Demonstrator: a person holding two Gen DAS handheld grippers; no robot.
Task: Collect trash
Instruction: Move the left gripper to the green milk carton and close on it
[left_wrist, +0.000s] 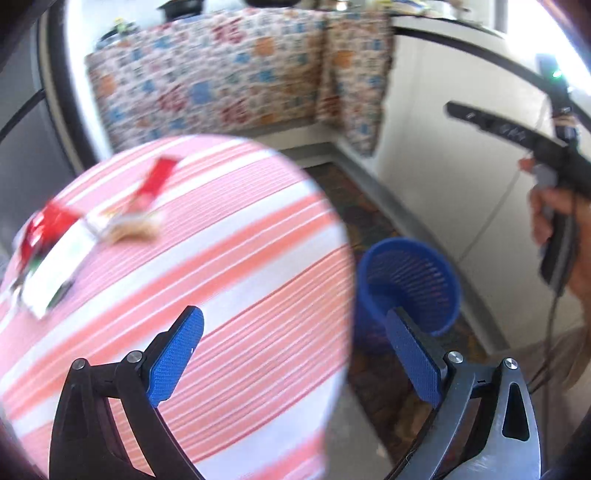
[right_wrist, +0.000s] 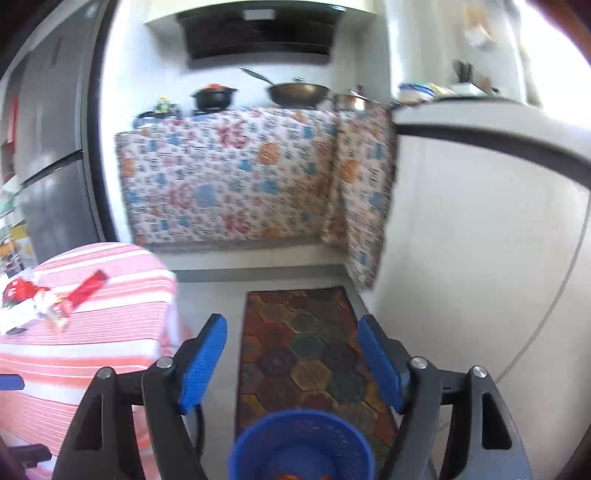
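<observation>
Lying on the striped counter (left_wrist: 221, 258) at the far left are the wrappers still waiting: a red packet (left_wrist: 44, 225), a white card (left_wrist: 55, 273), a slim red sachet (left_wrist: 155, 181) and crumpled tan paper (left_wrist: 133, 225), so the job is looking unfinished. Moving rightward, the left gripper (left_wrist: 295, 354) is showing ribbed blue fingers (left_wrist: 177, 354) apart and empty, the perforated round blue bin (left_wrist: 410, 284) is standing on the patterned mat (right_wrist: 306, 347) with something orange seemingly inside, and the right gripper (right_wrist: 295, 365) is hovering above it, fingers likewise apart, nothing held

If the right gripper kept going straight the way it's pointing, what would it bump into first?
Probably the patterned floor mat. The right gripper is open and empty, and the mat fills the gap between its fingers. The blue trash basket sits lower, under that line, so it would likely pass over it. Depth is hard to judge.
</observation>
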